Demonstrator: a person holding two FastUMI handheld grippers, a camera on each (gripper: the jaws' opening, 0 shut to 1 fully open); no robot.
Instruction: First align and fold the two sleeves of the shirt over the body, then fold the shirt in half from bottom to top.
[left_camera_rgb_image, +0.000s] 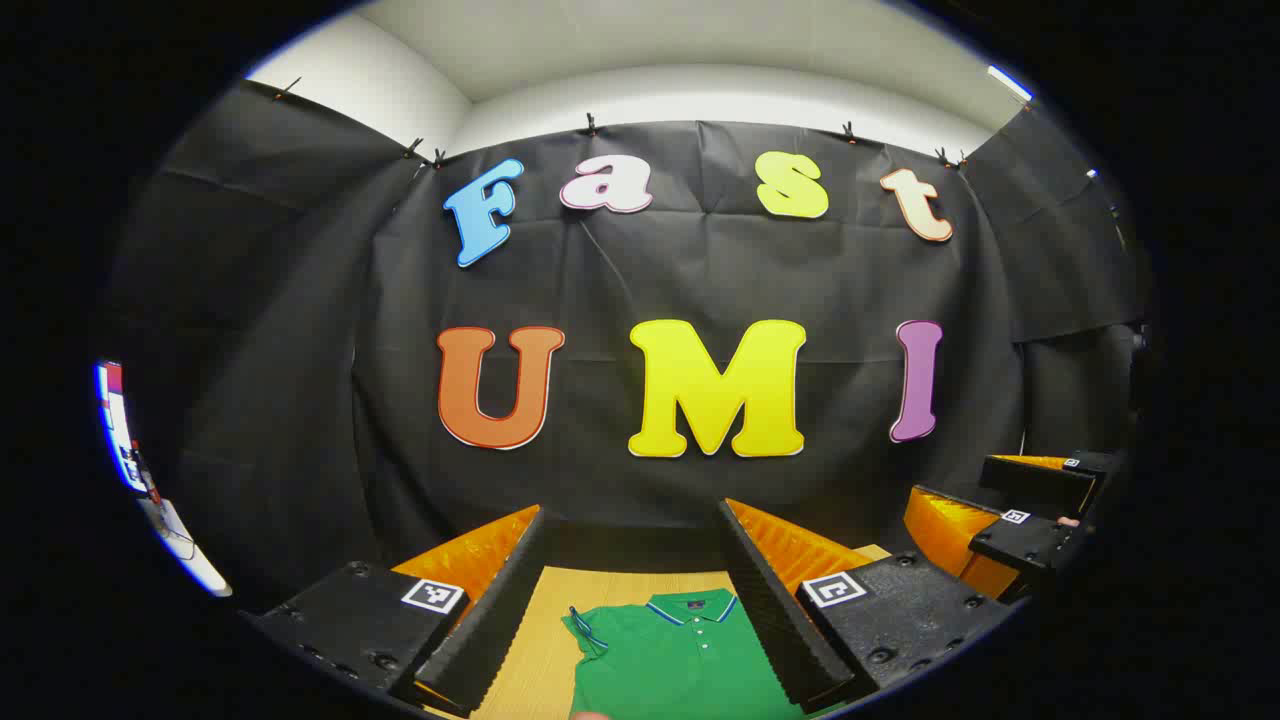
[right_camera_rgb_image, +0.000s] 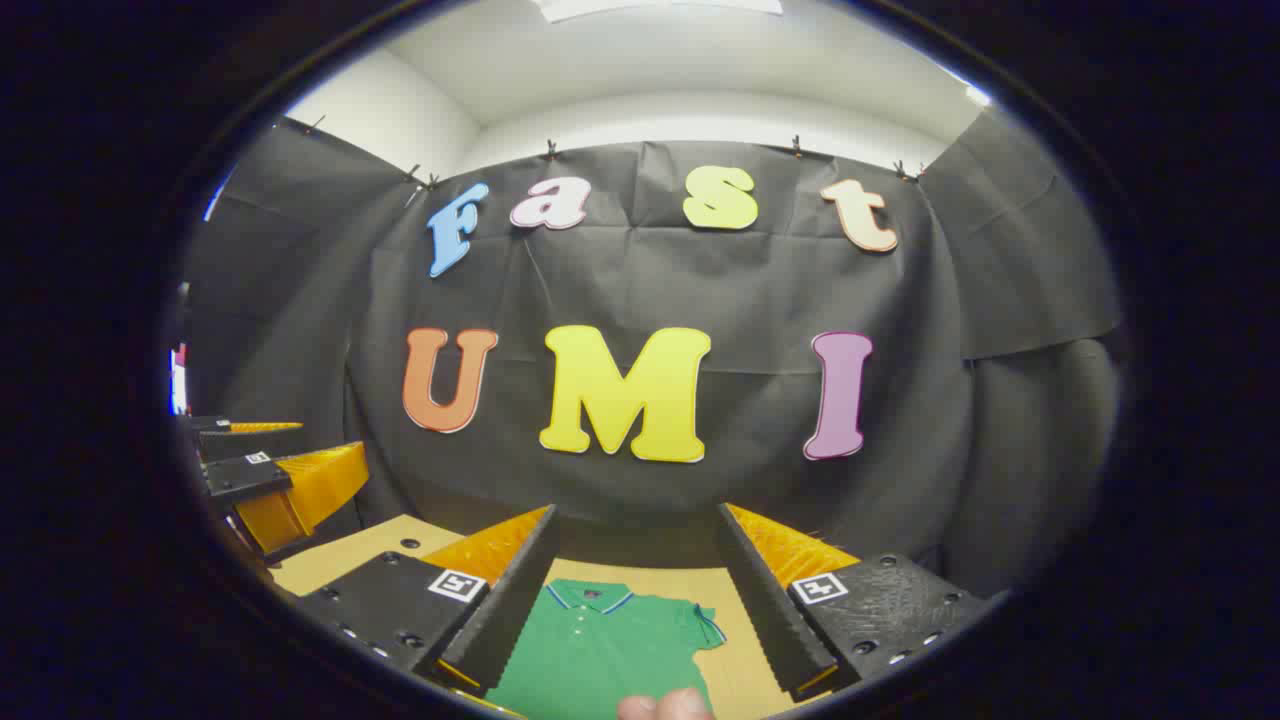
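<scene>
A green short-sleeved polo shirt lies flat on the wooden tabletop, sleeves apparently unfolded. Left tool and right tool hover wide apart; next, probably grasp a sleeve.

wooden table – light | white wall – above black cloth

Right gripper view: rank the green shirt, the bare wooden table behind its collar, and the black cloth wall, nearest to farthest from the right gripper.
1. Green shirt, low between the fingers.
2. Wooden table, strip beyond the collar.
3. Black cloth wall, upright behind.
</scene>
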